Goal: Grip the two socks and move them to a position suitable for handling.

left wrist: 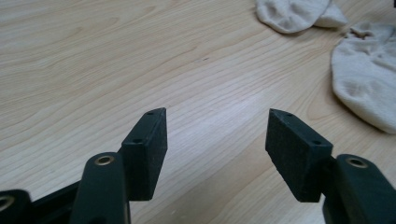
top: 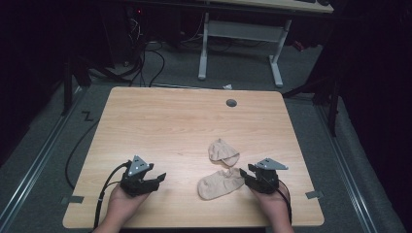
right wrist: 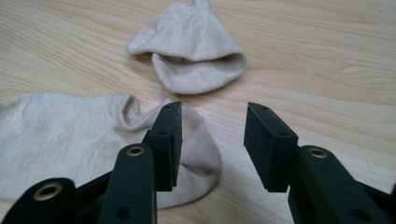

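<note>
Both grippers are spread and empty: the right gripper is at the flat beige cotton sock's heel end, the left gripper well apart from it. The right one's closing jaws may only skim the fabric, since one jaw rests on it and the other beside it.

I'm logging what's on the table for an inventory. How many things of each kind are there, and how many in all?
Beige socks: 2, the near sock lying flat and the far sock crumpled beyond it.
Black hand-held tongs: 2, the left tongs and the right tongs, both open.
Total: 4 on the wooden table.
</note>
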The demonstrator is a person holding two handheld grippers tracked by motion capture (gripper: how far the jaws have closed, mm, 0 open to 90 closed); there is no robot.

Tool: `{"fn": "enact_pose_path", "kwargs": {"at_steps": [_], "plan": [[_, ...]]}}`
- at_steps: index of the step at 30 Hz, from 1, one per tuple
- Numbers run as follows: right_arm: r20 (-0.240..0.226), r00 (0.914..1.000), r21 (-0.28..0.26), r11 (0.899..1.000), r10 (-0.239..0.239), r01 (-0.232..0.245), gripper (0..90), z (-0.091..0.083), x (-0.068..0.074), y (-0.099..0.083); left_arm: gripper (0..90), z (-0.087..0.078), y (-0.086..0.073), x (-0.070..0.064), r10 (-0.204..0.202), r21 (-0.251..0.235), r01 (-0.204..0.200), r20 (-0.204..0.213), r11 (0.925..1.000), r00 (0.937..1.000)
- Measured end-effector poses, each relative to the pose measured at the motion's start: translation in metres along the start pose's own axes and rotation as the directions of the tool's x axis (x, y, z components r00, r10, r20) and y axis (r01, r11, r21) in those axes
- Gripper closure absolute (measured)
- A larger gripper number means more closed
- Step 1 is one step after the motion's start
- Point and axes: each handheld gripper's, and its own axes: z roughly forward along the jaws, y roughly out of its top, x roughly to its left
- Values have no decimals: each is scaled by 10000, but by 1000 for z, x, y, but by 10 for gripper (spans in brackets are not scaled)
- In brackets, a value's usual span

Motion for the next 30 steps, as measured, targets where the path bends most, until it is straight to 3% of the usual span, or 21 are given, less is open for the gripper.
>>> {"fn": "enact_pose_path", "kwargs": {"at_steps": [2,4,8,10,12,15,17,18,19,20,21,22,23,25,28,30], "plan": [[-46,10000,40,10000,9,-9,589,0,0,-1,447,0,1,-2,8,-8,-8,92,10000,10000],[-122,9999,189,9998,-29,32,614,3,0,-1,486,5,3,-14,-20,0,20,549,10000,9985],[-255,9997,323,9995,29,-20,635,8,-1,-1,574,14,7,-31,-67,146,53,998,9999,9950],[-356,9993,406,9991,98,-83,639,10,-1,-2,723,18,11,-43,204,170,-229,1309,9996,9912],[-359,9994,496,9988,-10,28,640,11,0,-3,794,27,17,-58,451,232,-489,1435,9985,9886],[-491,9987,509,9986,155,-130,640,14,-1,-4,820,41,22,-79,582,350,-651,1724,9973,9833],[-550,9985,621,9981,81,-47,643,17,1,-5,822,52,24,-97,923,457,-1031,1964,9936,9762],[-550,9985,621,9981,81,-47,643,17,1,-5,829,52,24,-97,923,457,-1031,1964,9936,9762],[-424,9989,711,9973,-178,208,672,17,3,-4,834,63,23,-107,1187,708,-1359,2076,9882,9710],[-424,9989,711,9973,-178,208,672,17,3,-4,841,63,23,-107,1187,708,-1359,2076,9882,9710],[-351,9990,734,9969,-264,289,738,18,3,-3,847,72,21,-115,1452,1058,-1683,1969,9800,9696],[-351,9990,734,9969,-264,289,738,18,3,-3,857,72,21,-115,1452,1058,-1683,1969,9800,9696],[-293,9992,896,9955,-285,310,836,19,4,-3,863,79,18,-115,1596,1396,-1859,1807,9726,9705],[-268,9988,894,9951,-399,421,877,17,6,-3,871,77,17,-110,1716,1365,-1946,1638,9713,9715],[-437,9969,963,9929,-660,700,881,16,11,-6,873,74,16,-102,1719,1432,-1929,1467,9707,9741],[-601,9953,992,9917,-764,821,881,14,18,-8,873,66,11,-88,1579,1440,-1763,1307,9738,9788]]}}
